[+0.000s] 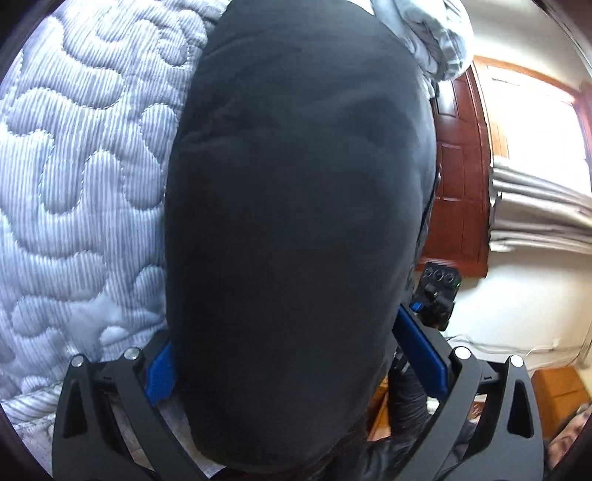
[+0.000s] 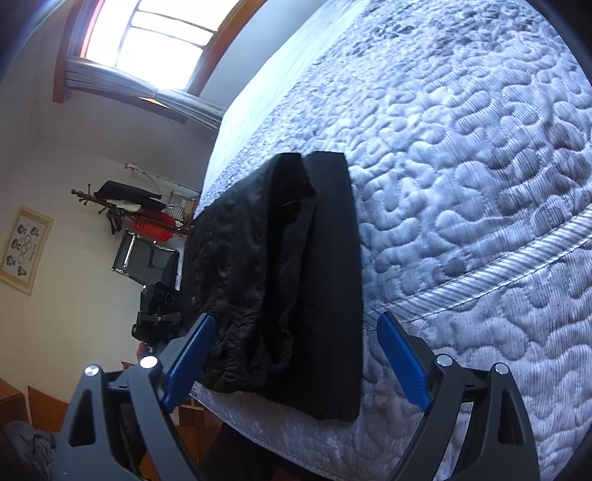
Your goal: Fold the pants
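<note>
The black pants (image 2: 281,288) lie on the quilted mattress (image 2: 462,177) at its edge, one end hanging over the side. In the left wrist view the pants (image 1: 296,229) fill the middle, lying between the wide-apart blue fingers (image 1: 418,351) of my left gripper (image 1: 292,355). My right gripper (image 2: 296,344) is open, its blue fingers (image 2: 403,362) spread on either side of the pants' near end without pinching it. The other gripper shows at the left in the right wrist view (image 2: 159,307).
A bunched grey blanket (image 1: 429,33) lies at the far end of the mattress. A brown wooden door (image 1: 458,177) and a window (image 2: 155,33) with grey curtains are beside the bed. A coat rack (image 2: 125,207) and a chair (image 2: 148,259) stand by the wall.
</note>
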A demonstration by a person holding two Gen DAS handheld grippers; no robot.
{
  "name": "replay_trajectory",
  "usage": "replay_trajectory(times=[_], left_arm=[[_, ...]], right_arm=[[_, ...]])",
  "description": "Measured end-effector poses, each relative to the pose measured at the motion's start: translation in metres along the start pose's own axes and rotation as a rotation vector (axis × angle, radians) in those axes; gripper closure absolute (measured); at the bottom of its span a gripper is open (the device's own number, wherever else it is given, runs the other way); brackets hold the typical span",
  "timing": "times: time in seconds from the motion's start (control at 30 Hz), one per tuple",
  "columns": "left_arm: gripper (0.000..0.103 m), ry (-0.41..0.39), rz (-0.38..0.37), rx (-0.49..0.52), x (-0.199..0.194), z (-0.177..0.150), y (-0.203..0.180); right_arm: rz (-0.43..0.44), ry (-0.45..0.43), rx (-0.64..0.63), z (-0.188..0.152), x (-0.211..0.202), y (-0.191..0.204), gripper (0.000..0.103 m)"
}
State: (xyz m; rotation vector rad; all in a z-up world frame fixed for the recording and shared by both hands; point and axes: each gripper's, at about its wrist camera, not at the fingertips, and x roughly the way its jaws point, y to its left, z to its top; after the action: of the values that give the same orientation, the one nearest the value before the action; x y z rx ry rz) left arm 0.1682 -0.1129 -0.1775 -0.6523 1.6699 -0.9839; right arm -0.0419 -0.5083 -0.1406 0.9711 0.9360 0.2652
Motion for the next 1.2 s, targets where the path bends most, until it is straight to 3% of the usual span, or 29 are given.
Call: replay_trajectory(times=[0.1,0.23,0.33,0.53,0.6,0.83,1.03,1.2], left_arm=[[0.003,-0.001,0.014,-0.009,0.005,0.002,-0.008],[0.003,0.045,-0.057,-0.030,0.017,0.001,-0.010],[0.003,0.069,-0.062,-0.045,0.027,0.003,-0.006],[0.003,0.094,0.074,0.030,0.045,0.002,-0.027],[0.003,0.078,0.106,0.027,0.048,0.002,-0.031],[0.003,0.064,0.104,0.018,0.048,0.002,-0.032],[0.003,0.020,0.110,0.021,0.038,-0.001,-0.025],[0.004,0.001,0.104,0.009,0.034,0.002,-0.017]], right_arm=[[0.020,0.019,0.023,0.003,0.004,-0.008,0.009],[0.017,0.058,0.013,0.006,0.014,-0.017,0.005],[0.040,0.080,0.031,0.007,0.020,-0.024,0.003],[0.023,0.105,-0.019,0.018,0.021,-0.024,0.003],[0.079,0.143,0.014,0.022,0.027,-0.031,0.003],[0.198,0.231,-0.010,0.031,0.051,-0.029,0.003],[0.177,0.225,-0.049,0.034,0.066,-0.018,0.003],[0.175,0.221,-0.028,0.038,0.064,-0.024,0.020]])
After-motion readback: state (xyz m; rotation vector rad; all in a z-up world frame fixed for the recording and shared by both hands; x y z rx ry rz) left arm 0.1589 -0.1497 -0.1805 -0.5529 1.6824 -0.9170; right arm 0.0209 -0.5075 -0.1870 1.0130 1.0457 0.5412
